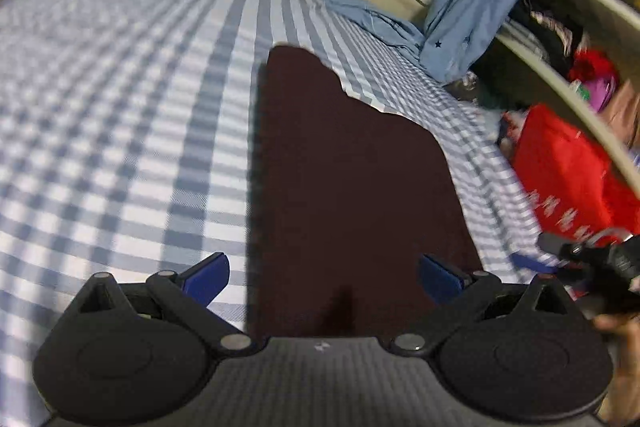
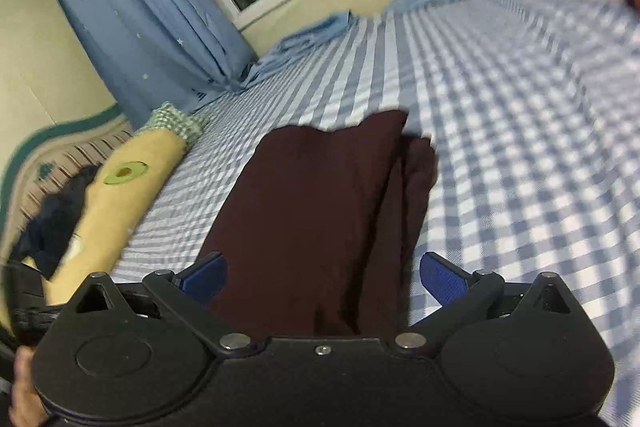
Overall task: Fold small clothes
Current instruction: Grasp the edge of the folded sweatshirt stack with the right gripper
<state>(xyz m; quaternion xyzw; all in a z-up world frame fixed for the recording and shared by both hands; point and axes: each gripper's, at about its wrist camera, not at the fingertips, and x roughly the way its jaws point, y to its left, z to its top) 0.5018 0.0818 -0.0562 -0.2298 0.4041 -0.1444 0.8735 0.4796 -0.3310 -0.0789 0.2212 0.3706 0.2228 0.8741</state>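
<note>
Two grippers hang low over one dark maroon garment [image 1: 352, 179], which lies on a blue-and-white checked sheet [image 1: 120, 147]. The left gripper [image 1: 324, 277] has its blue fingers spread wide apart, holding nothing; the garment runs straight ahead of it from between the fingers, its near end passing out of sight under the gripper body. The right gripper [image 2: 322, 277] is likewise spread and empty, with the same garment [image 2: 320, 207] ahead of and between its fingers; from this side a second layer shows along the right-hand edge, so the cloth looks partly folded lengthwise already. My guess is that the step in hand is taking the near edge for the next fold. To do it well, each gripper should come down on its own near corner so that one finger slides under all the layers and the other closes on top, catching the whole stack rather than only the top ply. Both should then lift together and carry the edge forward, away from the grippers, keeping it taut and level so the far corners meet squarely. A yellow bolster [image 2: 120, 195] lies off to the right gripper's left, and blue curtains [image 2: 132, 7] hang beyond; both are well apart from the garment.
</note>
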